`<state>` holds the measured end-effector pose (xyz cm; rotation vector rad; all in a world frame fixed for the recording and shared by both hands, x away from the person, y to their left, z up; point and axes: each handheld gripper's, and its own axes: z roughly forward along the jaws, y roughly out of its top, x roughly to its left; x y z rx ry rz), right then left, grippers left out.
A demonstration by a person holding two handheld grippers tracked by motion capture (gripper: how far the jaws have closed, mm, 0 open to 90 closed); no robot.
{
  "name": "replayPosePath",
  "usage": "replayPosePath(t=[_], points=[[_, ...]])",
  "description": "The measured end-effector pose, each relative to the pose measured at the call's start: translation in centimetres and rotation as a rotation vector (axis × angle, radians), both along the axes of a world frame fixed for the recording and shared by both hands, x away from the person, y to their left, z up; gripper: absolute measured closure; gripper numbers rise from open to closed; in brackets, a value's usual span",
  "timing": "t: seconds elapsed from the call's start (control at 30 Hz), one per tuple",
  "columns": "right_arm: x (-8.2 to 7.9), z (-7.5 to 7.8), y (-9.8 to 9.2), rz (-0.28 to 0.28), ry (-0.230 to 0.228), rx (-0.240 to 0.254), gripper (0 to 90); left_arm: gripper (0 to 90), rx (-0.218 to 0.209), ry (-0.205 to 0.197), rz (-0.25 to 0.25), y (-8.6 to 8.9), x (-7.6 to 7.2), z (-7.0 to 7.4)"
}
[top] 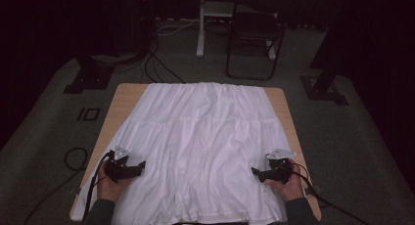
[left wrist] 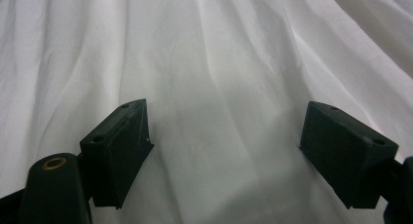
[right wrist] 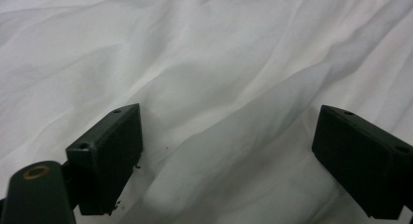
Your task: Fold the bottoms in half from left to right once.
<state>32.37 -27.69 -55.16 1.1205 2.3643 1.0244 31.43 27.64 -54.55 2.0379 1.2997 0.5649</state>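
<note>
- Grippers first: left gripper and right gripper hovering low over the near part of a white garment, one at each side edge, tips pointing inward toward each other.
- Both standing wide apart at the jaws, gripping nothing; cloth lying beneath and between the jaws, not pinched.
- Covering nearly the whole wooden table: white garment spread flat, pleated, gathered along a seam across the far third, near hem reaching the table's near edge.
- Judging from the mirrored placement: probably lining up to take hold of both side edges at once, perhaps for folding.
- Showing from above: a hand and a hand holding the tools, dark sleeves entering from below, cables trailing off over grey carpet, a black folding chair standing beyond the table.
- Showing closer in the left gripper view: left gripper framing smooth cloth with long soft creases.
- Showing closer in the right gripper view: right gripper above diagonal wrinkles, plus tiny dark specks on the fabric beside one jaw.
</note>
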Motion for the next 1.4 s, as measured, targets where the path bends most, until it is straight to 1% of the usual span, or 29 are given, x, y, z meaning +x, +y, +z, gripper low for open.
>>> replayPosePath(t=[0.2, 0.23, 0.4, 0.47, 0.53, 0.63, 0.67, 0.73, 0.77, 0.8, 0.83, 0.9, 0.97, 1.0, 1.1, 1.13, 1.17, 1.2, 1.23, 1.33, 1.37, 1.4], points=[[0.0, 0.0, 0.0, 0.001, 0.001, 0.001, 10.5, 18.6, 0.0, 0.0, 0.016, -0.1, 0.1, 0.0], [0.0, 0.0, 0.0, 0.009, 0.001, 0.003, 10.6, 19.2, 0.0, -0.001, 0.018, -0.1, 0.1, 0.0], [0.0, 0.0, 0.0, 0.007, 0.002, 0.002, 10.9, 26.1, -0.007, -0.012, 0.02, -0.1, 0.0, 0.1], [0.0, 0.0, 0.0, 0.004, 0.0, 0.003, 12.2, 33.8, -0.01, -0.017, 0.01, -0.1, -0.1, 0.1], [0.0, 0.0, -0.1, -0.003, -0.001, 0.008, 13.2, 34.2, -0.012, -0.013, 0.01, 0.1, -0.1, 0.4], [-0.1, 0.0, -0.1, -0.003, -0.001, 0.006, 13.4, 34.2, -0.006, -0.043, 0.02, 0.8, -0.5, 1.4], [-0.1, 0.0, -0.1, -0.002, -0.002, 0.006, 13.4, 34.0, 0.003, -0.054, 0.038, 1.2, -0.6, 1.7], [-0.1, 0.0, -0.1, -0.001, -0.004, 0.006, 13.4, 27.8, 0.03, -0.07, 0.107, 2.6, -0.8, 2.1], [-0.2, 0.0, -0.1, -0.002, -0.003, 0.005, 13.4, 25.3, 0.025, -0.077, 0.141, 3.5, -1.0, 2.3], [-0.2, 0.0, -0.1, -0.001, -0.004, 0.006, 13.4, 22.3, 0.01, -0.075, 0.184, 4.5, -1.0, 2.3], [-0.2, 0.0, -0.1, -0.001, -0.004, 0.006, 13.4, 15.9, -0.005, -0.067, 0.226, 5.4, -1.0, 2.3], [-0.2, 0.0, -0.1, -0.001, -0.004, 0.006, 13.4, 14.5, -0.035, -0.048, 0.261, 7.0, -1.2, 1.7], [-0.2, 0.0, -0.1, -0.001, -0.004, 0.006, 13.4, 14.4, -0.059, -0.015, 0.284, 8.0, -1.1, 1.0], [-0.2, 0.0, -0.1, -0.001, -0.004, 0.006, 13.4, 14.4, -0.074, 0.002, 0.281, 8.2, -1.0, 0.7], [-0.2, 0.0, -0.1, -0.001, -0.004, 0.006, 13.4, 14.4, -0.063, 0.023, 0.275, 8.4, -0.8, 0.2], [-0.2, 0.0, -0.1, -0.001, -0.004, 0.006, 13.4, 14.0, -0.062, 0.028, 0.272, 8.3, -0.7, 0.2], [-0.2, 0.0, -0.1, -0.001, -0.004, 0.006, 13.4, 13.8, -0.083, 0.04, 0.259, 8.2, -0.7, 0.3], [-0.2, 0.0, -0.1, -0.001, -0.004, 0.006, 13.4, 12.5, -0.1, 0.043, 0.246, 8.1, -0.7, 0.3], [-0.2, 0.0, -0.1, -0.001, -0.004, 0.006, 13.4, 12.2, -0.106, 0.044, 0.229, 7.8, -0.8, 0.3], [-0.2, 0.0, -0.1, -0.001, -0.004, 0.006, 13.4, 12.2, -0.094, 0.05, 0.166, 6.4, -0.8, 0.3], [-0.2, 0.0, -0.1, -0.001, -0.004, 0.006, 13.4, 12.2, -0.079, 0.049, 0.156, 5.9, -0.8, 0.3], [-0.2, 0.0, -0.1, -0.001, -0.004, 0.006, 13.4, 12.3, -0.036, 0.05, 0.149, 5.5, -0.8, 0.3]])
